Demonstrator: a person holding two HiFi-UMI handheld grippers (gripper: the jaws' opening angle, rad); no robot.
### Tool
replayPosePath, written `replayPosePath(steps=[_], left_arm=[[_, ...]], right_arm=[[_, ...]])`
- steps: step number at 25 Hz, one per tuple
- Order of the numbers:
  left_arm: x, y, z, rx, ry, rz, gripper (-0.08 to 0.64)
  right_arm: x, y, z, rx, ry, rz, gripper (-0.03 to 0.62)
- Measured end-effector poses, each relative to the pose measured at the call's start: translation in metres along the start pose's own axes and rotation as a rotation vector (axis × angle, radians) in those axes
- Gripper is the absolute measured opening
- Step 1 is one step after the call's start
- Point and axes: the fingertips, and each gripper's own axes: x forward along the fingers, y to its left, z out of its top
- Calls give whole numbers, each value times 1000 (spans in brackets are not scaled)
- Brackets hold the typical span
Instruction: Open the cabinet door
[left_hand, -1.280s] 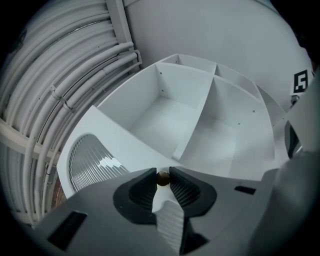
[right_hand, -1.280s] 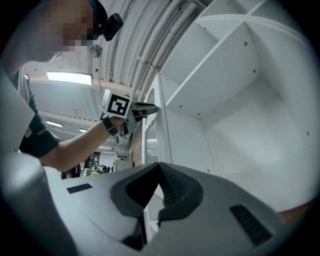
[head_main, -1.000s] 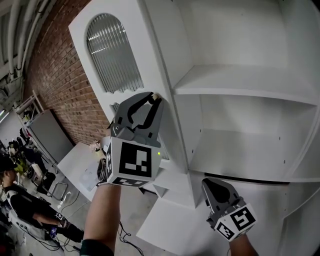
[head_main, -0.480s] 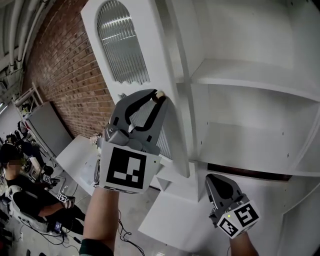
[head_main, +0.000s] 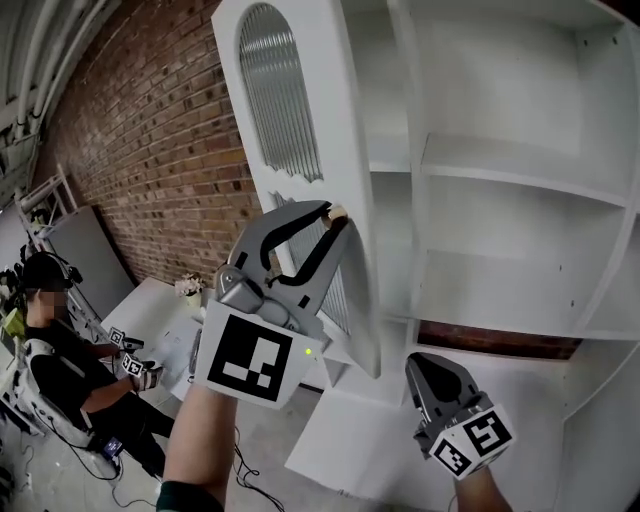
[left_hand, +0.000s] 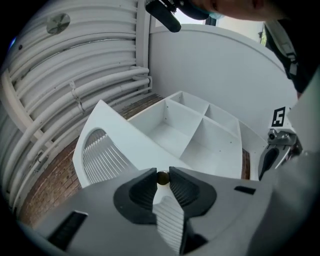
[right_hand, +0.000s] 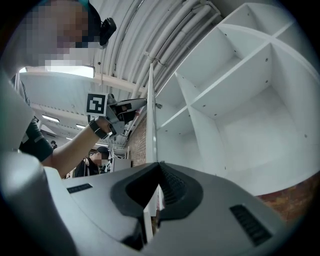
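White door (head_main: 338, 120) with an arched ribbed-glass panel (head_main: 280, 100) stands open, edge-on to the shelves, and its small brass knob (left_hand: 162, 177) sits right between the fingers of the left gripper (head_main: 336, 213). Those fingers are clenched on the knob, tips touching it from both sides. The door's panel runs up and to the left of the fingers. The white cabinet (head_main: 520, 175), with bare open shelves, is off to the right of them. The right gripper (head_main: 418, 362) hangs lower and to the right of the left fingers, near the cabinet's bottom edge, touching nothing; its fingers are pressed together with nothing between them. A brick wall (head_main: 150, 150) is behind the door, left of the left fingers. A seated person (head_main: 60, 350) is far down to the left, well apart from both grippers.
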Motion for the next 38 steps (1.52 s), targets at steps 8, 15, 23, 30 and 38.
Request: replayPosePath(steps=[8,15,23,30,38], left_arm=[[-49,17,-6,-23,-76,-53,81],[-91,34,-20,-60,-101,-59,86],[-127,57,-44,-60,-86,-29,86],[-154,77,-61,-12,-49,20,86],[-172,98,-81,-44,-31,63,84]], right_arm=[[9,37,2,-30,12,-29,2],[19,65,1,-55,21,-23,2],[35,91,-4,-59,24,-7,2],[46,116,-7,-60,20,9,2],[58,131,-9,-54,16,18,2]])
